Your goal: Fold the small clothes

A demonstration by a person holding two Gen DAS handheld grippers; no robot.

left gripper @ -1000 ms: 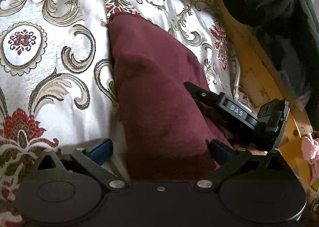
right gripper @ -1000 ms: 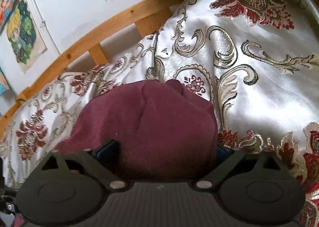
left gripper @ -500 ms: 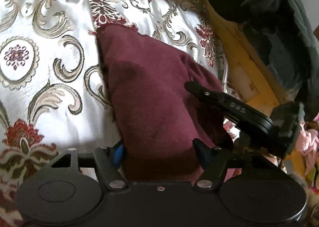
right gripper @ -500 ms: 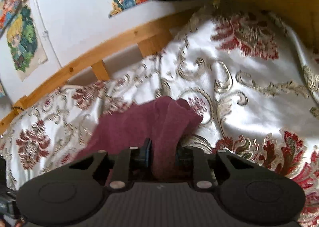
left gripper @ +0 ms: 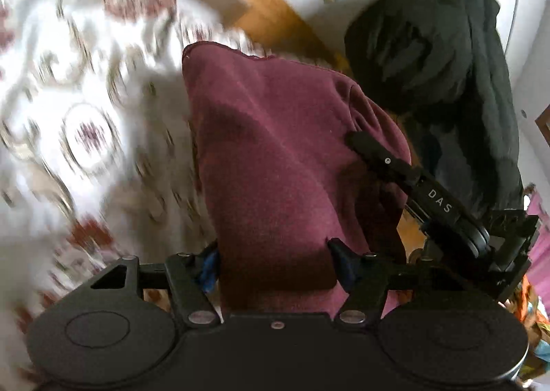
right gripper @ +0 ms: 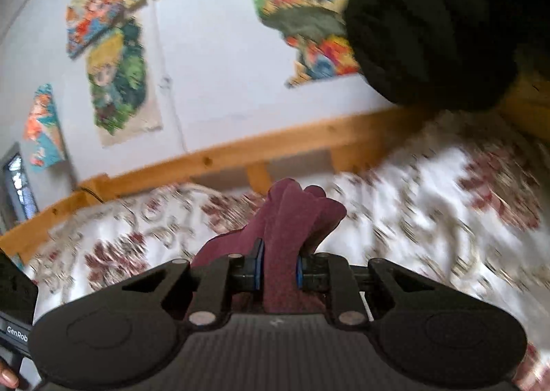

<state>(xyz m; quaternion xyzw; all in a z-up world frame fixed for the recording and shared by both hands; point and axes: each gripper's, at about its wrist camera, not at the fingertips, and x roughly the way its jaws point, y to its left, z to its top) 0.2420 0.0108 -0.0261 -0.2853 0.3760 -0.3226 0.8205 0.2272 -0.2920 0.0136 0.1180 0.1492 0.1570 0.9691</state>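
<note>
1. The bed covered by a white satin bedspread with gold scrolls and dark red flowers fills the left of the left wrist view and the lower half of the right wrist view; both are blurred.
2. Only the right wrist view shows much of the pale wall beyond the far edge of the bed, with colourful cartoon posters stuck on it. The left wrist view catches just a corner of one poster at the top.
3. The light wooden bed rail runs along the far edge of the bedspread in the right wrist view; in the left wrist view it shows as an orange-brown beam at the top.
4. A black bundled garment hangs at the upper right in the left wrist view and fills the upper right corner of the right wrist view.
5. The dark maroon fleece cloth is held above the bedspread between the two tools. The left wrist view shows its broad face; the right wrist view shows only a bunched fold.
6. The left gripper has its fingers set wide, pressing a thick fold of the cloth from both sides.
7. The right gripper pinches the cloth tightly between nearly closed blue pads; from the left wrist view it is seen side-on, at the cloth's right edge.
</note>
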